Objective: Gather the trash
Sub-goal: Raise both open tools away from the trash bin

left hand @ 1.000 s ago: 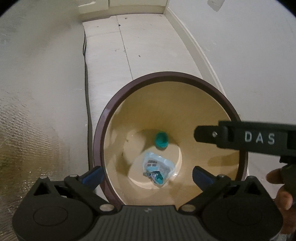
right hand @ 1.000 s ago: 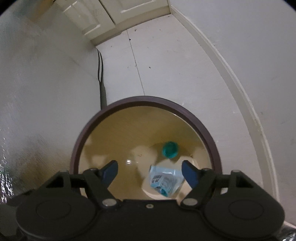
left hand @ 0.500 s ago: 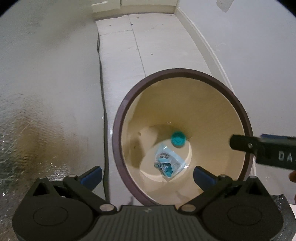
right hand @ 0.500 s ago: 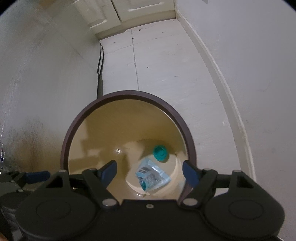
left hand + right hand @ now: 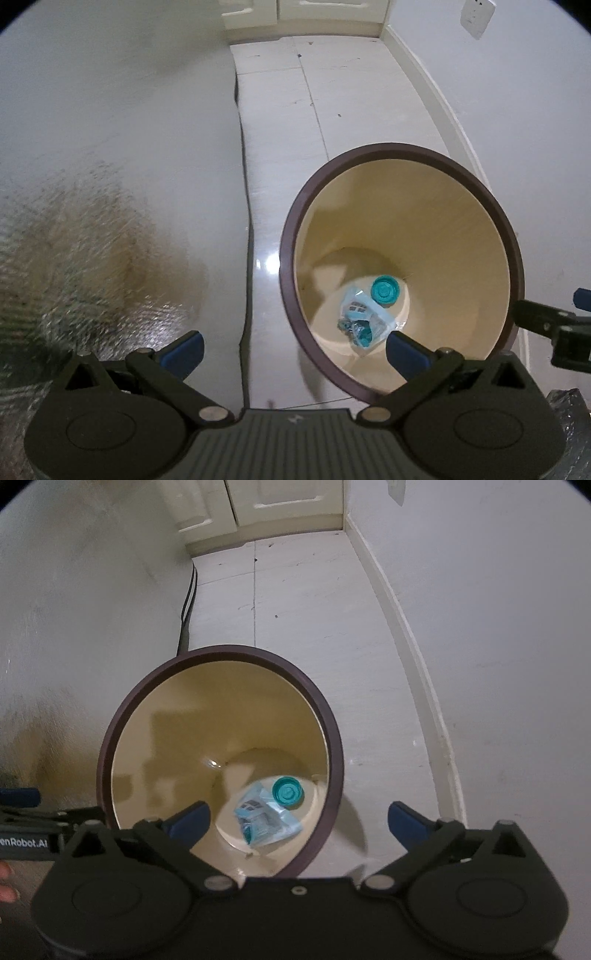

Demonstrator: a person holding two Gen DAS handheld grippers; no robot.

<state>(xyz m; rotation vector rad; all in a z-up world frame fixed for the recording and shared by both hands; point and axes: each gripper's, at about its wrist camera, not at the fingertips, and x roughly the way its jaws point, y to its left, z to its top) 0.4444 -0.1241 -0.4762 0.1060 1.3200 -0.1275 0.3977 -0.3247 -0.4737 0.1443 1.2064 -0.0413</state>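
Observation:
A round bin with a dark brown rim [image 5: 399,147] and cream inside stands on the pale floor. At its bottom lie a teal cap [image 5: 385,291] and a crumpled light blue wrapper [image 5: 364,321]. My left gripper [image 5: 295,350] hovers open over the bin's left rim, with nothing between its fingers. In the right wrist view the same bin's rim [image 5: 229,650], cap [image 5: 288,792] and wrapper [image 5: 264,821] show below my right gripper [image 5: 298,819]. Its jaws are opening wide and hold nothing.
A black cable [image 5: 245,221] runs along the foot of the left wall. A white wall with a baseboard [image 5: 417,657] curves past on the right. Cream cabinet doors [image 5: 288,498] close the far end. The left tool's body [image 5: 26,834] and a person's fingertips [image 5: 5,882] show at the edge.
Both grippers have risen and drawn back from the bin, which now sits further right in the left wrist view. The right jaws have spread much wider. The trash lies unmoved.

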